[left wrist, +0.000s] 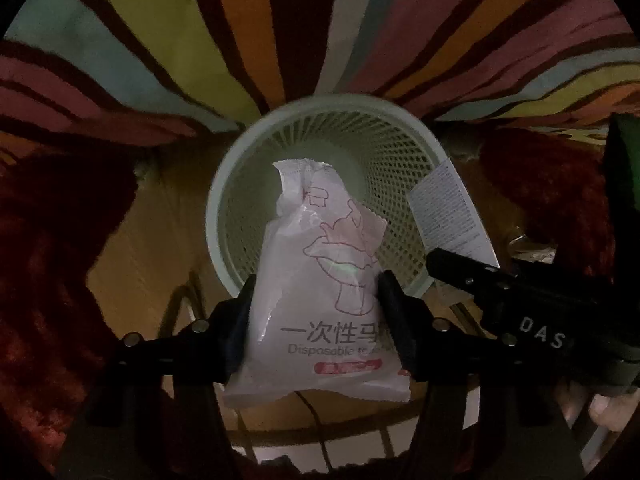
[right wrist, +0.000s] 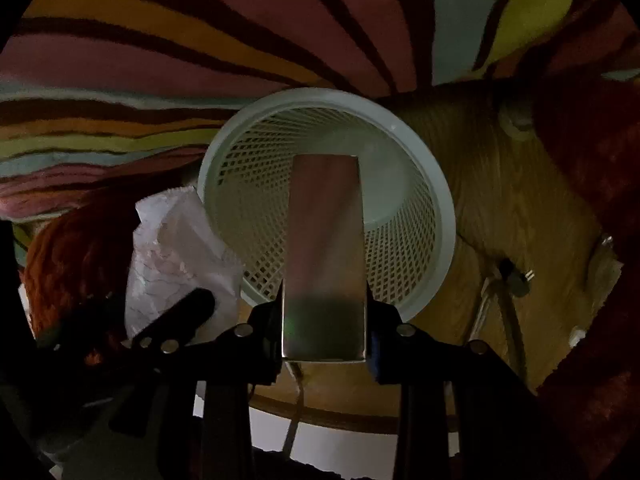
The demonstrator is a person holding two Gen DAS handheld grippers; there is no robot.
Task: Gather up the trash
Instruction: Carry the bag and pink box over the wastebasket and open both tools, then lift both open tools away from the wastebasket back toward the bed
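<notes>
A pale green mesh wastebasket (left wrist: 216,200) (right wrist: 444,208) stands directly below both grippers, and I look down into its mouth. My left gripper (left wrist: 316,284) is shut on a white plastic packet (left wrist: 320,272) printed with a pink drawing and "Disposable"; the packet hangs over the basket's mouth. My right gripper (right wrist: 324,296) is shut on a flat, shiny rectangular box (right wrist: 326,240), also held above the basket. In the left wrist view this box (left wrist: 448,208) shows a white printed face at the right. The packet (right wrist: 176,248) shows at the left in the right wrist view.
A rug (left wrist: 160,40) with bright stripes lies beyond the basket. Red shaggy fabric (left wrist: 40,260) flanks the wooden surface (right wrist: 500,200) under the basket. A thin cable (right wrist: 504,320) runs across the wood at the right. A person's fingers (left wrist: 600,404) grip the right tool.
</notes>
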